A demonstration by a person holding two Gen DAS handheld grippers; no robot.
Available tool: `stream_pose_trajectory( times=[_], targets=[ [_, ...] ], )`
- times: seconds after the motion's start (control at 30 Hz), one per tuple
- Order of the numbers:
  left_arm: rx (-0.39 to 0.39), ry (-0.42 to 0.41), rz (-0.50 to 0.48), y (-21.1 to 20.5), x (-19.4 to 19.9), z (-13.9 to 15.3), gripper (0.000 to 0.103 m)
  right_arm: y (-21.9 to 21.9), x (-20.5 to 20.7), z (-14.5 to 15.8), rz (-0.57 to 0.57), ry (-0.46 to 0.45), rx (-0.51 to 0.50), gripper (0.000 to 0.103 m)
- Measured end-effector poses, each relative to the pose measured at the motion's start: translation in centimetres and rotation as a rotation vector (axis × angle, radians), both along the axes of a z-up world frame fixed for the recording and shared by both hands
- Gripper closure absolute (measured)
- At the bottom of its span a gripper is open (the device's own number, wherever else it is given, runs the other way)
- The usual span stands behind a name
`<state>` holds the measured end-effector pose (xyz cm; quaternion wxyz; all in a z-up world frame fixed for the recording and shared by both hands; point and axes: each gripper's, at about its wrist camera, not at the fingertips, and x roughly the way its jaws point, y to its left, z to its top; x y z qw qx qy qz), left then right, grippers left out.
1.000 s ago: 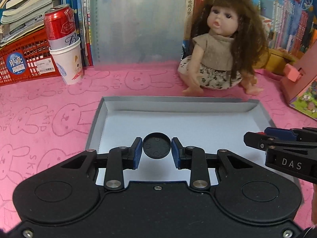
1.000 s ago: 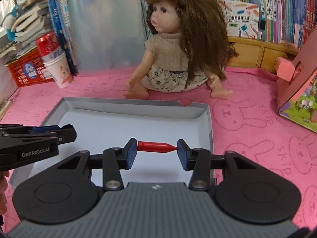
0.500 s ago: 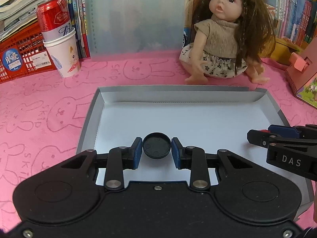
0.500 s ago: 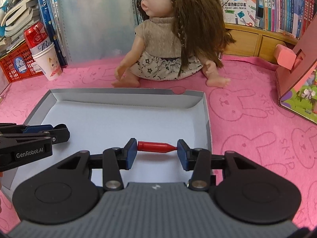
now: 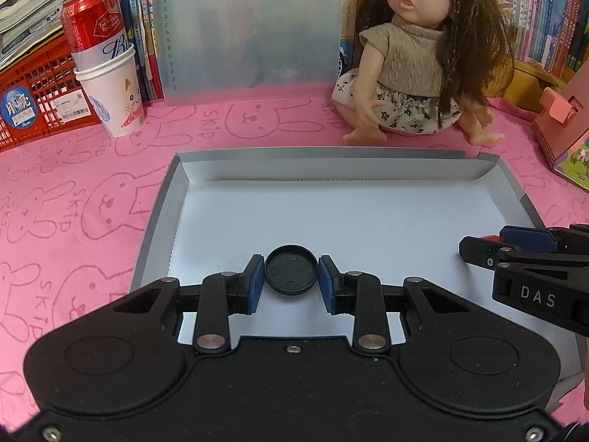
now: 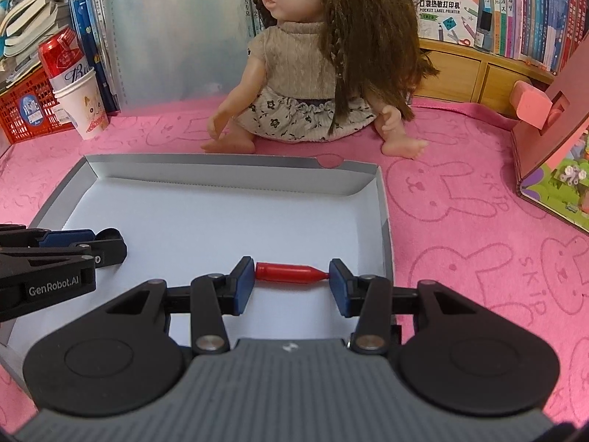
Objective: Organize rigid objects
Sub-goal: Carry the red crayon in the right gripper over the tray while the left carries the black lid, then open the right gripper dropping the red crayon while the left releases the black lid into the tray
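Child's room: doll [image 5: 416, 59], children's books [image 6: 533, 11], bunny mat [image 5: 73, 202].

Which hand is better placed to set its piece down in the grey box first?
Either: the left gripper holds the black round cap and the right gripper the red pointed cap, both over the grey box floor.

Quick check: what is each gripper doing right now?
Left gripper: shut on the round black plastic cap.
Right gripper: shut on the small red bottle-shaped plastic piece, gripped end to end.
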<state>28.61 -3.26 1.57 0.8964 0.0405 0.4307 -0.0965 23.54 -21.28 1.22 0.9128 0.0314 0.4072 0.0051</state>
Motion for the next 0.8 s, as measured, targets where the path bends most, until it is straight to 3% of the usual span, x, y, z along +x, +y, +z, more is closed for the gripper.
stream_pose_trajectory(
  times=[0.13,0.2,0.27,0.5,0.63,0.8],
  targets=[
    [-0.004,0.001,0.002,0.0,-0.1,0.1,0.072,0.1,0.0,0.1,0.002,-0.002,0.001,0.050],
    [-0.005,-0.007,-0.003,0.0,-0.2,0.2,0.071,0.1,-0.1,0.1,0.004,-0.005,0.001,0.044],
    [0.006,-0.020,-0.005,-0.1,-0.5,0.5,0.059,0.1,-0.2,0.3,0.006,-0.013,0.001,0.040],
    [-0.018,-0.044,-0.002,0.2,-1.7,2.1,0.050,0.2,-1.5,1.4,0.022,-0.048,-0.007,0.037],
    [-0.042,-0.084,-0.004,0.6,-3.5,3.4,0.029,0.0,-3.0,2.4,0.027,-0.085,-0.012,0.032],
    [-0.039,-0.162,-0.023,0.9,-6.7,4.8,0.023,-0.5,-6.0,3.7,0.044,-0.145,-0.006,0.026]
  ],
)
